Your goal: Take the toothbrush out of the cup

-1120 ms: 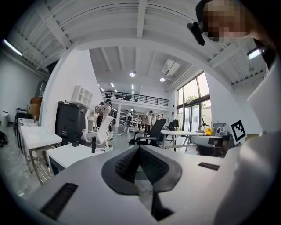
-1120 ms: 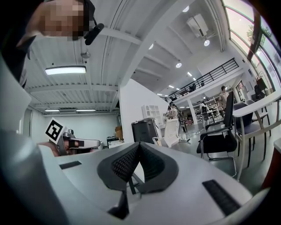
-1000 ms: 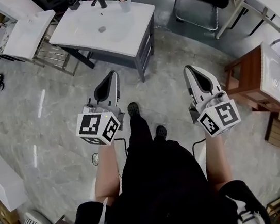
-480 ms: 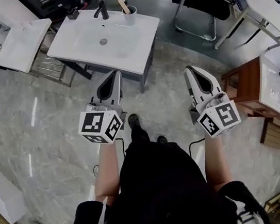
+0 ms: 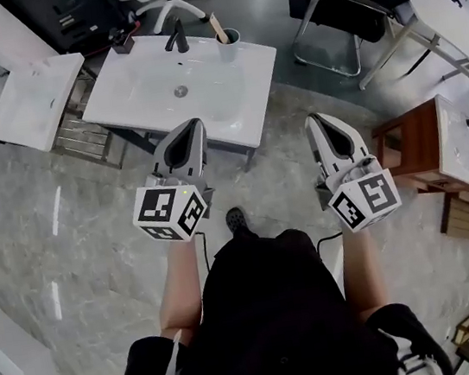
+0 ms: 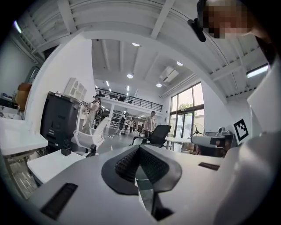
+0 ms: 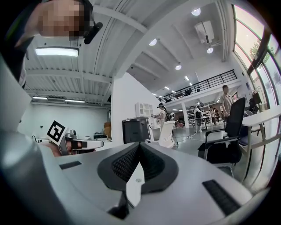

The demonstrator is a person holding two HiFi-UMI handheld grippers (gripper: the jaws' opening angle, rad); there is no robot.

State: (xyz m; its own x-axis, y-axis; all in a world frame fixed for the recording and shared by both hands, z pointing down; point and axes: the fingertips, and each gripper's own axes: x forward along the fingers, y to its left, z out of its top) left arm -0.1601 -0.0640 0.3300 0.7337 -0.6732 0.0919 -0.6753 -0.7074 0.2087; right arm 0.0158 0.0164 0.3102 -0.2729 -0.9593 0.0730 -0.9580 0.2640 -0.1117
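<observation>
While L gripper (image 5: 192,126) & R gripper (image 5: 318,117) hover w/ jaws pressed together, empty, toothbrush (image 5: 218,27) sits in cup (image 5: 230,48) at counter's (image 5: 129,97) far-right corner, well ahead.

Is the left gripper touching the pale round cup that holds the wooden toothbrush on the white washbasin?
Apart. The head view shows the left gripper far short of the cup, with bare washbasin between them.

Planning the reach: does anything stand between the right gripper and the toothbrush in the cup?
Nothing visible does: between the right gripper and the toothbrush in its cup lie only floor and the sink's corner.
</observation>
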